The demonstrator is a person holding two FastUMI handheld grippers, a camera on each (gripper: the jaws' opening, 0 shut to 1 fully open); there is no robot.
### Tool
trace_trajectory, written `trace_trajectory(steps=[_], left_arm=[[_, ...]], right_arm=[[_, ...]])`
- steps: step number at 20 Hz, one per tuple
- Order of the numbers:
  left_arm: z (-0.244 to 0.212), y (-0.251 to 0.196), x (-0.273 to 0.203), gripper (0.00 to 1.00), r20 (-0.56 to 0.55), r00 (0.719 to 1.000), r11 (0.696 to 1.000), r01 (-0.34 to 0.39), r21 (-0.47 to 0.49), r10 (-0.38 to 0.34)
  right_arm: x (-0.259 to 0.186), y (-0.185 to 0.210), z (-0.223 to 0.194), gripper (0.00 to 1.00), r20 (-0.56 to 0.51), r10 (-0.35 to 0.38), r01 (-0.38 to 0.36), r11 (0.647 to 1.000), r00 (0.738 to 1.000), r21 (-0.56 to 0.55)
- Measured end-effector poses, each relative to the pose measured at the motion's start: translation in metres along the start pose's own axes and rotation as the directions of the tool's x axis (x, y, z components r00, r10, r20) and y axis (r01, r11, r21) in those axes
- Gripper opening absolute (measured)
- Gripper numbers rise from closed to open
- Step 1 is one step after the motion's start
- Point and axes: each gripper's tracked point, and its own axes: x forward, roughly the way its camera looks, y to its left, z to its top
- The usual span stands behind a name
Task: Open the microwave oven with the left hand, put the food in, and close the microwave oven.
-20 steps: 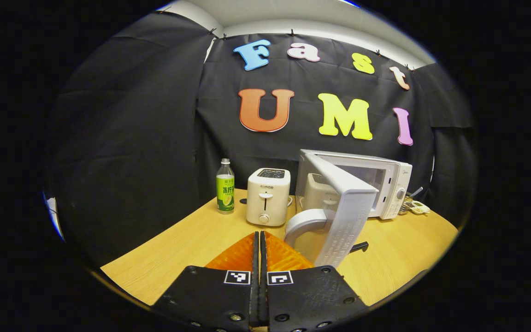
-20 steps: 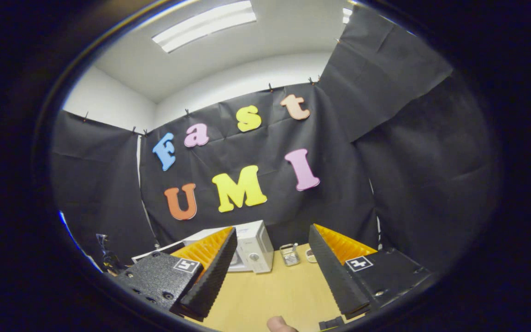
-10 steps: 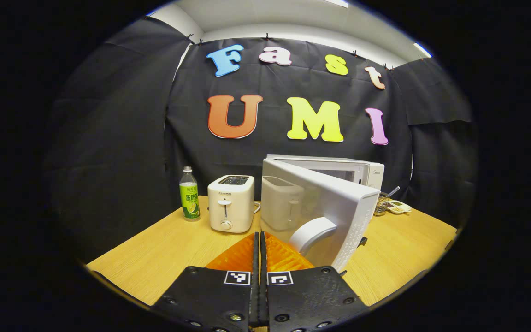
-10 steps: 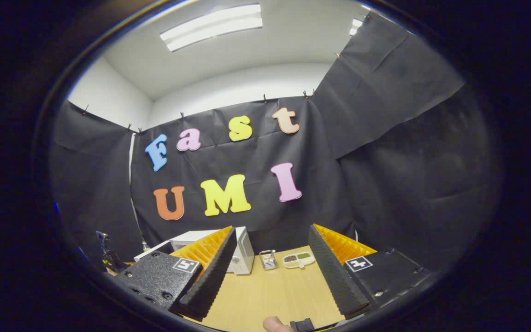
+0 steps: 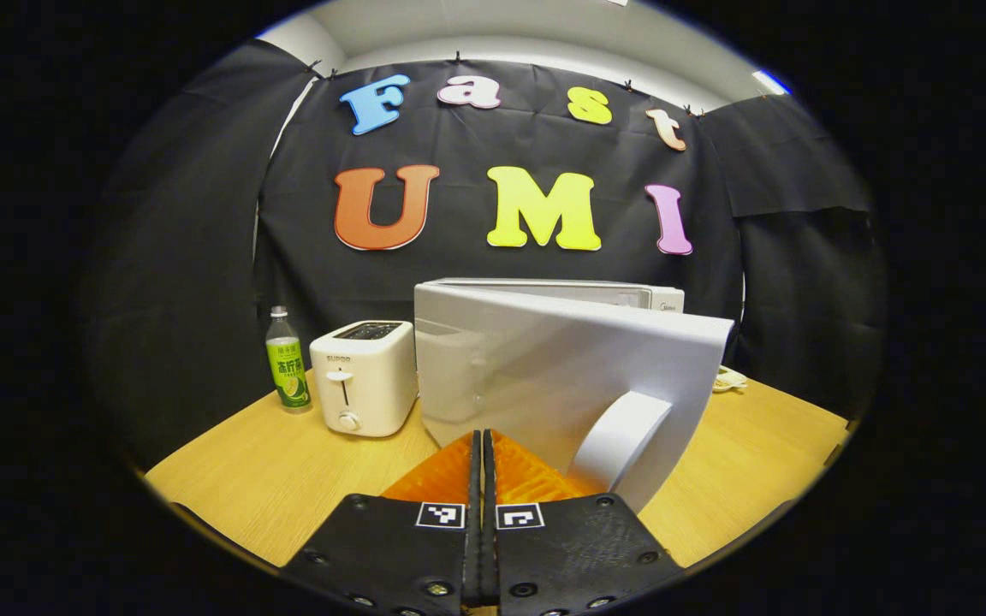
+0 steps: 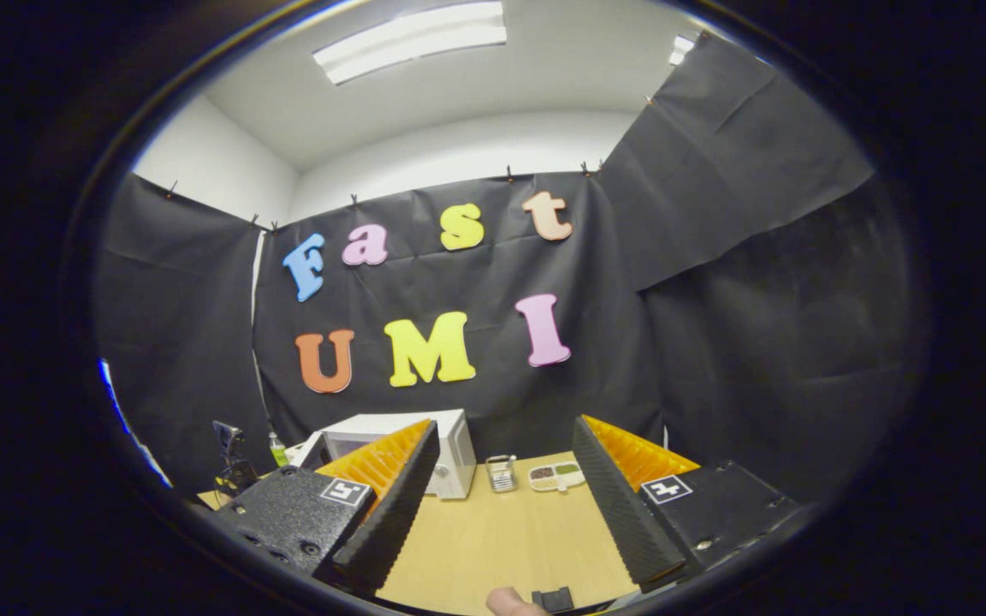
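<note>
In the left gripper view the closed, empty left gripper (image 5: 483, 445) points at the half-open door (image 5: 561, 376) at frame centre, handle (image 5: 617, 441) just right of its tips, while the right gripper (image 6: 501, 479) hangs open, nothing between its fingers.

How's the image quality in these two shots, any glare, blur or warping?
Left gripper view: sharp, evenly lit, strong fisheye bowing the table edge and microwave door. Right gripper view: ceiling light blows out bright, the microwave small but clear.
</note>
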Motion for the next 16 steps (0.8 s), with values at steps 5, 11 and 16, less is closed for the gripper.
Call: trace_trajectory(steps=[5, 11, 16], left_arm=[[0.002, -0.017, 0.037, 0.0, 0.023, 1.0, 0.999, -0.002, -0.041, 0.003], [-0.002, -0.04, 0.072, 0.0, 0.023, 0.999, 0.998, 0.036, -0.043, -0.035], [0.0, -0.065, 0.087, 0.0, 0.039, 0.997, 0.994, 0.072, -0.085, -0.068]], right_arm=[[0.004, 0.006, 0.007, 0.99, 0.011, 0.012, -0.012, 1.0, 1.0, -0.029], [0.016, 0.021, 0.01, 0.99, -0.003, 0.051, -0.051, 0.997, 0.999, -0.065], [0.036, 0.028, 0.009, 0.99, 0.0, 0.08, -0.08, 0.996, 0.997, -0.046]])
